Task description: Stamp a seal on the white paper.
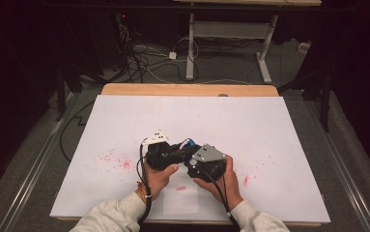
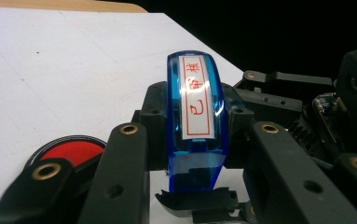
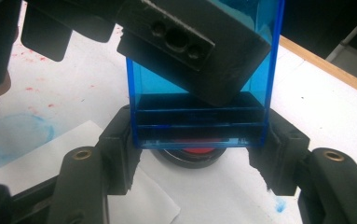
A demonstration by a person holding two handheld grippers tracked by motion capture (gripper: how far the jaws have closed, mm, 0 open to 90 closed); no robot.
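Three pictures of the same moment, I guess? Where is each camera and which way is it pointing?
High view: above the person's side of the table, looking forward and down; both hands and sleeves show, holding the left gripper and right gripper.
Left gripper view: rides on that gripper, looking along its black jaws at the blue stamp they clamp, its label side up.
Right gripper view: rides on the right gripper, looking along its jaws, shut on the same stamp.
Shared: both gripper views show the stamp and the red ink pad beneath it.
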